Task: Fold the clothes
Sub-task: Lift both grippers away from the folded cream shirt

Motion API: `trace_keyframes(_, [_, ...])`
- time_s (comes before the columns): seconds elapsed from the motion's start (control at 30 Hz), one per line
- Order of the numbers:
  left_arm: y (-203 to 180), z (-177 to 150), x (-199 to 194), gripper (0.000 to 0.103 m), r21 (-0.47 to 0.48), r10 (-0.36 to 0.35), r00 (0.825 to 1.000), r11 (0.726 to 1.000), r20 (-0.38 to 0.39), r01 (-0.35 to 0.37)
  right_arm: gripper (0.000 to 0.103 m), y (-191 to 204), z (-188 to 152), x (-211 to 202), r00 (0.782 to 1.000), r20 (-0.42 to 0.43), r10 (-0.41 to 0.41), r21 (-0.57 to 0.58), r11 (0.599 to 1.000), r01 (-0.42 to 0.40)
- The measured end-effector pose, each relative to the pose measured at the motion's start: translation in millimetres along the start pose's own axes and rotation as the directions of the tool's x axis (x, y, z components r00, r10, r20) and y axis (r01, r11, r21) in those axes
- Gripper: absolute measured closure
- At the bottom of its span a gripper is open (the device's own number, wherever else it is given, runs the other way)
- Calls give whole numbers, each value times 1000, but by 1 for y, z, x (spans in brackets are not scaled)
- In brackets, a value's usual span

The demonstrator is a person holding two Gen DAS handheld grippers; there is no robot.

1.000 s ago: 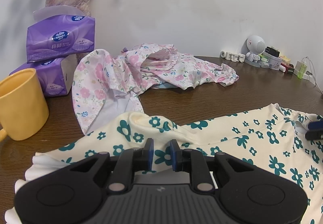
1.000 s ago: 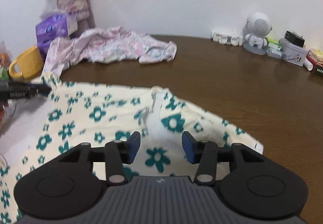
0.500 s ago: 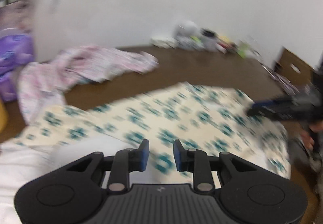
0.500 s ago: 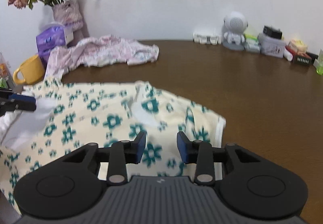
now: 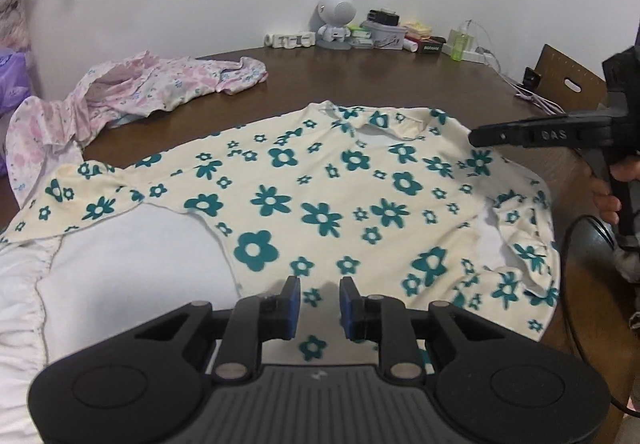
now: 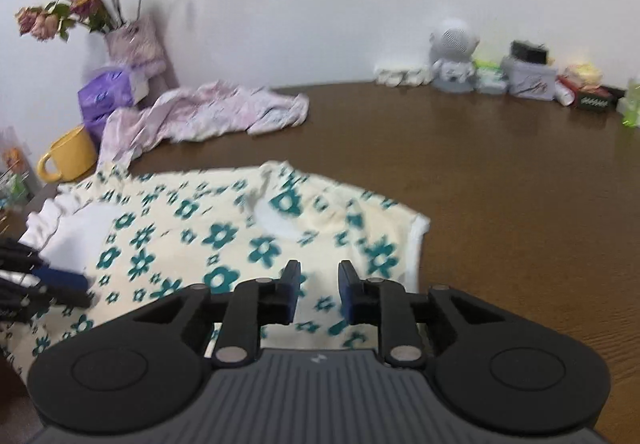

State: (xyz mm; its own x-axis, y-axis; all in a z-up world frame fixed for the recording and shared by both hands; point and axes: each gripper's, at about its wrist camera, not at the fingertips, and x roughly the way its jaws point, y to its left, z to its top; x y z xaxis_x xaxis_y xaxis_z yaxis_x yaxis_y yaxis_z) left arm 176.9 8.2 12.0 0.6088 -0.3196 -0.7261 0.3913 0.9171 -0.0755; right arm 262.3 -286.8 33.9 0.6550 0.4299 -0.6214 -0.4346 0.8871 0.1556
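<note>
A cream garment with teal flowers (image 5: 320,204) lies spread on the brown table (image 5: 360,84), its white inside (image 5: 120,268) showing at the left. My left gripper (image 5: 319,304) hovers over the near hem, open by a narrow gap with nothing between its fingers. In the right wrist view the garment (image 6: 224,240) fills the lower left and the left gripper (image 6: 80,290) pokes in from the left edge. My right gripper (image 6: 319,286) is open by a narrow gap above the cloth. From the left wrist view the right gripper (image 5: 476,136) hangs over the garment's far right corner, held by a hand (image 5: 608,196).
A crumpled pink floral garment (image 5: 168,92) lies at the back left. Beside it stand a yellow mug (image 6: 70,160), purple tissue packs (image 6: 106,100) and a vase of flowers (image 6: 136,44). A white robot figure (image 5: 336,20), small boxes and cables (image 5: 536,100) line the back wall.
The left gripper let go of the cloth, pulled back and swung right, so its view now covers the whole garment. The right gripper rose and its fingers narrowed. The garment lies flatter.
</note>
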Motion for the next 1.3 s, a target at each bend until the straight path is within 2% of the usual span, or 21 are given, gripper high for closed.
trace_keyframes(0.3, [-6, -8, -2, 83, -27, 1, 1000, 1000, 3, -1, 86, -12, -6, 18, 998, -47, -45, 22, 999, 46])
trace_keyframes(0.4, [-12, -6, -6, 84, -27, -9, 1000, 1000, 24, 10, 86, -8, 5, 8, 1000, 13, -4, 22, 1000, 3])
trace_keyframes(0.47, [-23, -3, -8, 84, -9, -38, 998, 999, 47, 38, 86, -4, 15, 8, 999, 35, -4, 2, 1000, 4])
trace_keyframes(0.6, [-48, 3, -10, 84, 41, -99, 992, 995, 78, 96, 86, -7, 33, 33, 1000, 5, -25, -12, 1000, 25])
trace_keyframes(0.7, [-59, 4, -5, 83, 59, -108, 992, 993, 67, 104, 86, -18, 36, 55, 998, -39, -53, 0, 999, 53])
trace_keyframes(0.8, [-62, 3, 0, 83, 47, -108, 993, 993, 50, 106, 86, -28, 31, 64, 998, -53, -41, 29, 999, 43])
trace_keyframes(0.9, [-62, 1, 1, 83, 28, -106, 993, 994, 51, 105, 86, -27, 26, 44, 1000, -12, -4, 50, 999, 5])
trace_keyframes(1.03, [-53, -5, -1, 83, -20, -100, 994, 995, 51, 101, 84, -12, 13, 3, 998, 44, 40, 18, 999, -41])
trace_keyframes(1.2, [-38, -15, -10, 78, -97, -86, 993, 991, 76, 93, 84, 5, -18, -27, 997, 24, 76, -39, 996, -75])
trace_keyframes(1.3, [-33, -22, -16, 78, -130, -64, 993, 989, 96, 76, 84, 17, -35, -33, 998, -2, 55, -94, 994, -55])
